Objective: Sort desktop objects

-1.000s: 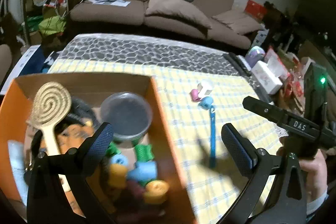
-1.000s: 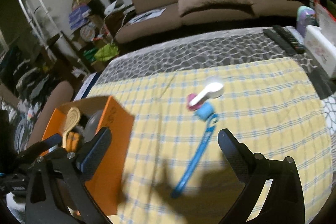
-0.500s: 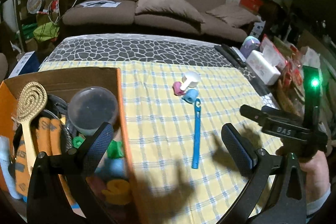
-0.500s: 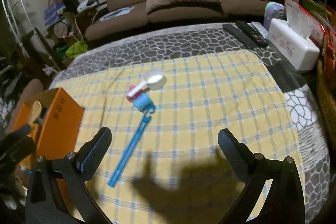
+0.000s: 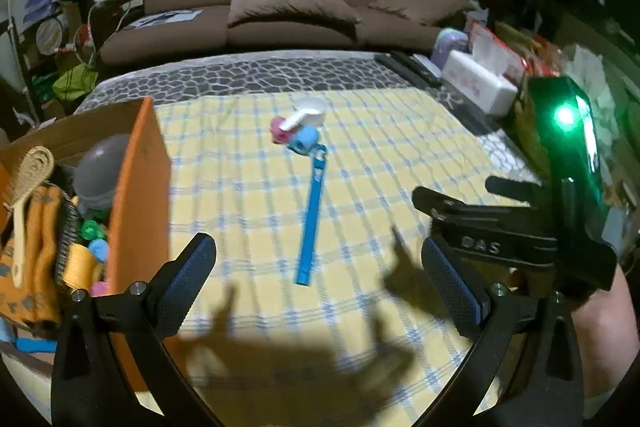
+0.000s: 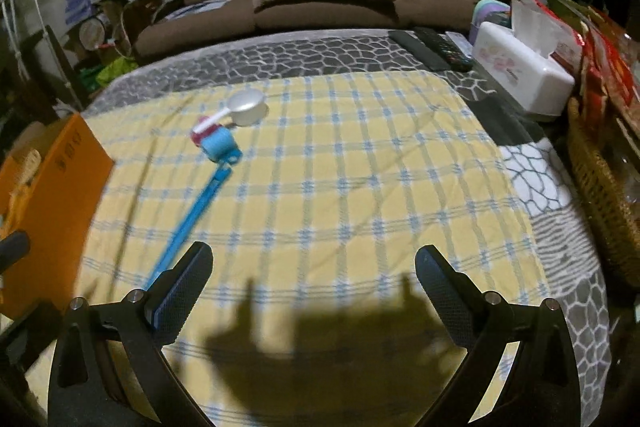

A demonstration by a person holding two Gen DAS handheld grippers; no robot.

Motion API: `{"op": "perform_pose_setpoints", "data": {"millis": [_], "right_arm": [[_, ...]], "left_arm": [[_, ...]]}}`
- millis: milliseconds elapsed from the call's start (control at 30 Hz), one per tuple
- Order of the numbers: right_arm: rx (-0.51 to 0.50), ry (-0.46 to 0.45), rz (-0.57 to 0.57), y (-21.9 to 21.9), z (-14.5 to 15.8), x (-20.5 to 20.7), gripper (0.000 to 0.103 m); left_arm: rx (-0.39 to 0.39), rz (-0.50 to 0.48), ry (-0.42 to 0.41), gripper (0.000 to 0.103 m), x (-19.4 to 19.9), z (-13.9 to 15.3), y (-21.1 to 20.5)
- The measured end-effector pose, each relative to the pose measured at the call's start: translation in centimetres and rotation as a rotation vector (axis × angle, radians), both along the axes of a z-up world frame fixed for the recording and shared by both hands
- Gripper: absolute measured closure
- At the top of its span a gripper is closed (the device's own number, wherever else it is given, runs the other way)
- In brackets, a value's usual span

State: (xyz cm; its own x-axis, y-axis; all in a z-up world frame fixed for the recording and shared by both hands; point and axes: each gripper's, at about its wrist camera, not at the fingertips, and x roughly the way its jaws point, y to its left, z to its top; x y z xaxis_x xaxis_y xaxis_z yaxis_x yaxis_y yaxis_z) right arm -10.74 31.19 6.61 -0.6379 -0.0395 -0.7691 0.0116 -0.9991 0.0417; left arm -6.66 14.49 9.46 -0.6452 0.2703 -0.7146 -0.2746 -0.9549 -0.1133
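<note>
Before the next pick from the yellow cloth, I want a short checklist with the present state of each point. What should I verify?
1. Left gripper open and empty: ok.
2. Right gripper open and empty: ok.
3. Blue stick lies flat on the checked cloth, free along its length: ok.
4. Blue roll, pink roll and white scoop are separated for single picks: not ok, they are clustered and the scoop handle lies over the pink roll.
5. Orange box has room left: cannot tell, it already looks crowded.
</note>
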Motion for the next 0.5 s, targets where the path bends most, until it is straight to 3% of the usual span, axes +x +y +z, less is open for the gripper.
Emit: {"op": "perform_pose_setpoints", "data": {"millis": [233, 500], "right_arm": [[0.021, -0.016, -0.046, 2.0, -1.8, 0.2, 0.001], [0.056, -0.029, -0.036, 2.7, -3.8, 0.5, 0.001]], "left_arm": [[-0.053, 0.054, -0.013, 0.0, 0.1, -3.0, 2.2], [-0.051, 0.104, -0.073, 0.0, -0.9, -6.3, 1.8]]}}
